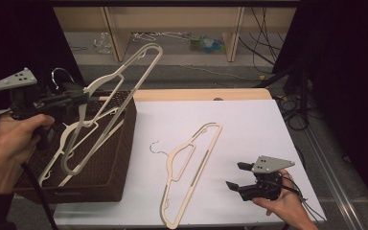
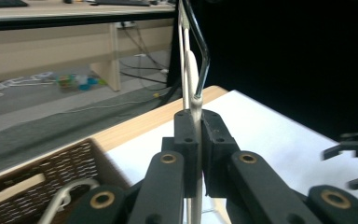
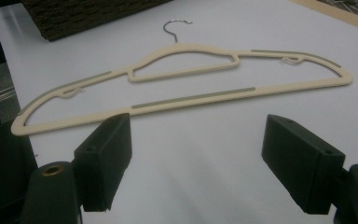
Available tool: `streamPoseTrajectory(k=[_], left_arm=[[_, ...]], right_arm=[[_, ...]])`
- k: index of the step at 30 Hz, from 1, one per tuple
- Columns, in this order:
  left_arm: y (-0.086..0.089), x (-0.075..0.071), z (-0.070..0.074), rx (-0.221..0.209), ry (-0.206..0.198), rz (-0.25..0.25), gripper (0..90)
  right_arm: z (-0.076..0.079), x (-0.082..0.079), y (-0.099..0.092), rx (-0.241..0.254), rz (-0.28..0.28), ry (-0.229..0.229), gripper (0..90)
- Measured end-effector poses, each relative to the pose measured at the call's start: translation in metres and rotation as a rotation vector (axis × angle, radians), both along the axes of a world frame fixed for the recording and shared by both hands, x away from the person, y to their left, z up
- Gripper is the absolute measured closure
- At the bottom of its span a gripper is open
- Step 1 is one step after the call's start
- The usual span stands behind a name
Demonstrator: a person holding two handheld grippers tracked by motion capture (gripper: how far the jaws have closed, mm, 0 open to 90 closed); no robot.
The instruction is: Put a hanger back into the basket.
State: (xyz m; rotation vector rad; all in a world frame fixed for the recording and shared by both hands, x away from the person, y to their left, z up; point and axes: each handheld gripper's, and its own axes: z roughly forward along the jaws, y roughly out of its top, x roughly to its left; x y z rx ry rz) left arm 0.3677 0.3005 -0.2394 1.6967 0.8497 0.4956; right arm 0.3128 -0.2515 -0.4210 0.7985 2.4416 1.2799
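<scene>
Left gripper [image 1: 79, 99] clenched on cream plastic hanger [image 1: 120, 91] above dark wicker basket [image 1: 120, 143] (nine o'clock): lower it in. Right gripper [image 1: 237, 176] released; flat cream hanger [image 1: 191, 167] follows.

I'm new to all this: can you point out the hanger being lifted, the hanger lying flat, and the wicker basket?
Lifted hanger [image 1: 141, 64], high view, on its upper arm.
Flat hanger [image 1: 199, 165], high view, on its bottom bar.
Wicker basket [image 1: 117, 153], high view, on its right wall.
</scene>
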Motion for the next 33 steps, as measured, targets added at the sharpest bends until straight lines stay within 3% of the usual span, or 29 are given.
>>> streamPoseTrajectory(k=[2,3,4,6,7,10,13,17,24,33], left_arm=[[0.009,0.003,-0.006,0.011,0.011,0.022,85.8],[0.014,0.006,-0.009,0.024,-0.009,0.008,85.8],[0.017,0.006,-0.013,0.020,0.012,0.026,85.8],[0.027,0.010,-0.020,0.049,-0.006,0.034,85.7],[0.030,0.010,-0.025,0.029,0.014,0.051,85.8],[0.041,0.013,-0.035,0.036,0.017,0.067,85.8],[0.049,0.016,-0.045,0.072,0.022,0.074,85.7],[0.055,0.019,-0.057,0.127,0.050,0.095,85.7],[0.067,0.023,-0.076,0.158,0.107,0.110,85.7],[0.076,0.026,-0.098,0.200,0.149,0.112,85.7]], right_arm=[[0.000,0.000,0.000,0.001,0.001,-0.001,25.3],[-0.001,0.000,0.001,0.000,0.002,0.000,25.3],[-0.001,0.000,0.001,0.001,0.004,0.002,25.3],[-0.001,0.000,0.001,0.000,0.004,0.001,25.3],[-0.001,0.000,0.001,-0.001,0.003,0.002,25.3],[-0.002,0.000,0.002,-0.003,0.008,0.007,25.3],[-0.002,0.000,0.002,-0.003,0.008,0.007,25.3],[-0.003,0.000,0.002,-0.007,0.013,0.013,25.3],[-0.003,0.000,0.002,-0.013,0.016,0.010,25.3],[-0.003,0.000,0.002,-0.015,0.016,0.011,25.1]])
